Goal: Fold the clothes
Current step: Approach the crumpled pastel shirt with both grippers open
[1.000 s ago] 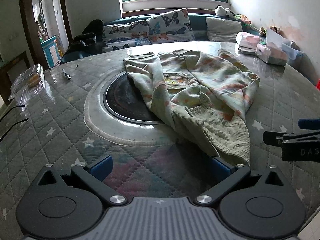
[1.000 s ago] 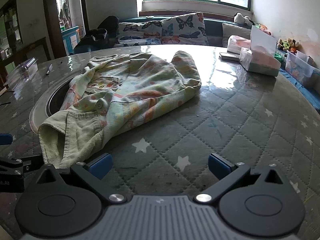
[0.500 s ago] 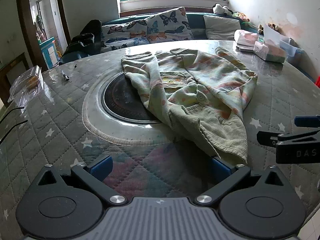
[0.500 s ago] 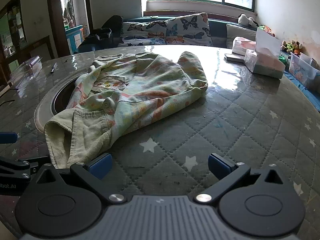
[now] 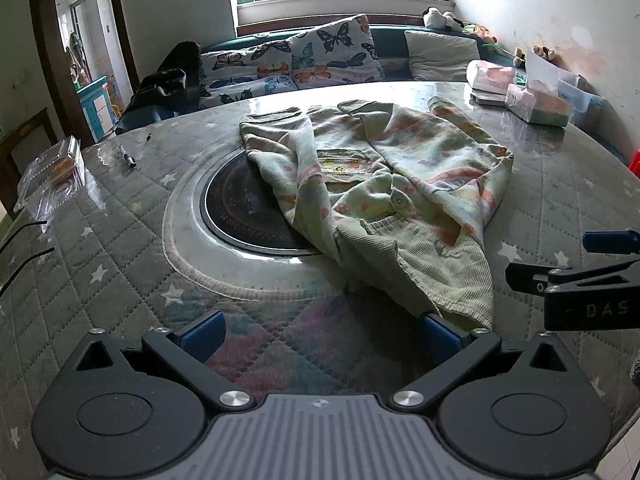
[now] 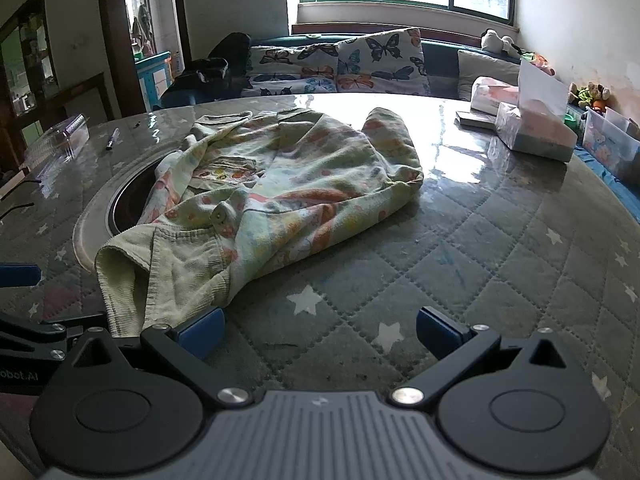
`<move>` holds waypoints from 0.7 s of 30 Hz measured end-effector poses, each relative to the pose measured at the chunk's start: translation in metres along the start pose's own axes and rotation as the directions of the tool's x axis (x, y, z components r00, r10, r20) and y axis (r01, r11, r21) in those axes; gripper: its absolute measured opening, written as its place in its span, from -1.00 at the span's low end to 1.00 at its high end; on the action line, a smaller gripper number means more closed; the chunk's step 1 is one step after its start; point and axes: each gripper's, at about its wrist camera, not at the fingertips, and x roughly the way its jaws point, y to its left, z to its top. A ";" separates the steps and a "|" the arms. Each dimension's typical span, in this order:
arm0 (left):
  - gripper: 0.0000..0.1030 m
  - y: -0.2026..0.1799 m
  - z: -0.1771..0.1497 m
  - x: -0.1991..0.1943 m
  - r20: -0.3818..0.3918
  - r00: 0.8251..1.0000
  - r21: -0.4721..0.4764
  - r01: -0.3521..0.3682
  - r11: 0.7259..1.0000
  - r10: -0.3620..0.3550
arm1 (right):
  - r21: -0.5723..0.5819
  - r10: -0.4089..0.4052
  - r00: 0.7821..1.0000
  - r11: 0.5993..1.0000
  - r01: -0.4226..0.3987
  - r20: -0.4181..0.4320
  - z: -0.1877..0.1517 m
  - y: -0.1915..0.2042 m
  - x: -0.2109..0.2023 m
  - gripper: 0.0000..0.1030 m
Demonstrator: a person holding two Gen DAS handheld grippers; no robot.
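Left claw (image 5: 320,330) is sitting spread wide at the bottom of the left wrist frame, blue pads far apart, pinching nothing; its right pad (image 5: 438,332) is lying just beside the ribbed hem corner of the jacket (image 5: 384,184), contact unclear; right claw (image 6: 320,330) is also gaping wide at the bottom of its frame, gripping nothing; its left pad (image 6: 202,330) is sitting right at the near hem edge of the jacket (image 6: 280,192), touching or not I cannot tell; in the left wrist frame the right claw is poking in from the right edge, and in the right wrist frame the left claw is showing at the lower left edge; jacket, pale green with orange and yellow print, is lying crumpled in the middle of the round quilted surface (image 5: 120,280), partly draping over the dark round inset (image 5: 244,212) at centre left of the left wrist frame; a button is showing near the hem; a pen (image 5: 127,157) and a clear plastic box (image 5: 52,168) are lying at the left of that frame, well apart from the jacket; tissue packs (image 6: 532,132) are sitting at the upper right of the right wrist frame; butterfly cushions (image 6: 340,64) are lining the sofa under the window at the top.
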 end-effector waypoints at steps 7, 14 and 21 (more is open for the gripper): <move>1.00 0.001 0.006 0.000 0.007 1.000 0.006 -0.003 1.000 0.003 | -0.008 0.009 1.000 1.000 -0.009 -0.001 0.005 0.002 0.003 1.00; 1.00 0.005 0.015 -0.001 0.018 1.000 0.009 -0.005 1.000 0.005 | -0.018 0.020 1.000 1.000 -0.019 0.005 0.014 0.005 0.006 1.00; 1.00 0.010 0.027 -0.003 0.036 0.999 0.012 -0.004 1.000 0.003 | -0.020 0.031 1.000 0.999 -0.030 0.008 0.022 0.005 0.010 1.00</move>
